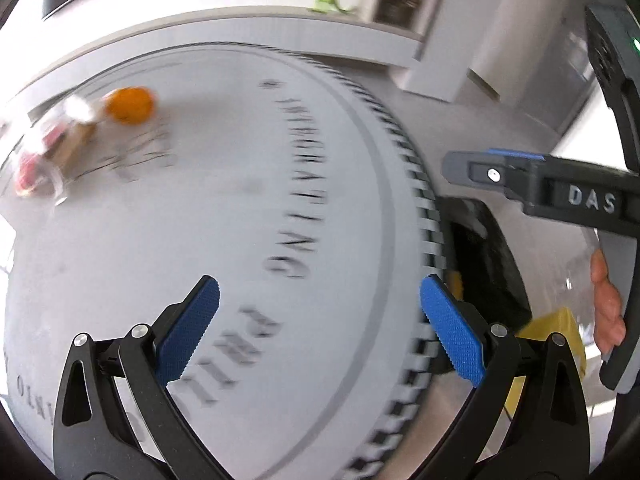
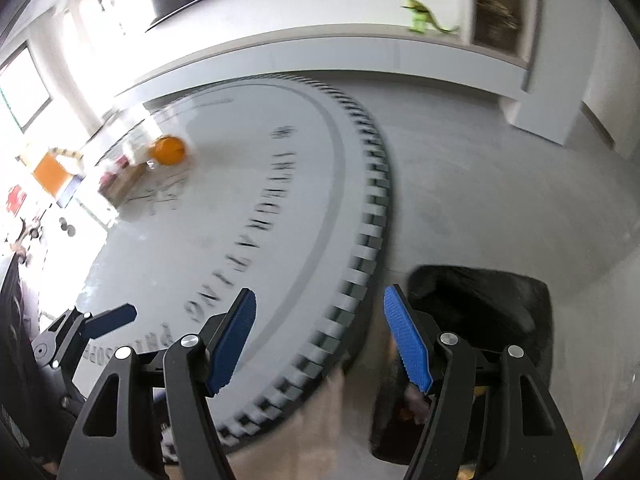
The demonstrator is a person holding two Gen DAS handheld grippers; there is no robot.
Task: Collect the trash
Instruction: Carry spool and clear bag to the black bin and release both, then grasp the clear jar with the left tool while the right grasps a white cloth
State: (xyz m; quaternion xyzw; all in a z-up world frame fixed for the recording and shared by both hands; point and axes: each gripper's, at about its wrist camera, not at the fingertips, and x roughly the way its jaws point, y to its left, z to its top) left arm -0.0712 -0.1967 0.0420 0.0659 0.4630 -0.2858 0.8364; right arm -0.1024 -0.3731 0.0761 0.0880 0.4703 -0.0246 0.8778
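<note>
A round grey rug [image 1: 224, 208] with dark lettering covers the floor. At its far left lie blurred pieces of trash: an orange ball-like item [image 1: 132, 105] and red and clear wrappers [image 1: 44, 156]; the orange item [image 2: 168, 151] also shows in the right wrist view. A black bin [image 2: 472, 344] stands off the rug's right edge, and shows in the left wrist view [image 1: 484, 264]. My left gripper [image 1: 320, 332] is open and empty above the rug. My right gripper [image 2: 320, 344] is open and empty over the rug's edge, beside the bin. It appears in the left wrist view [image 1: 520, 176].
A long white bench [image 2: 360, 60] runs along the back with a green toy dinosaur [image 2: 422, 14] on it. A yellow object [image 1: 556, 344] lies near the bin. Boxes and an orange item [image 2: 52, 172] stand at the far left by a bright window.
</note>
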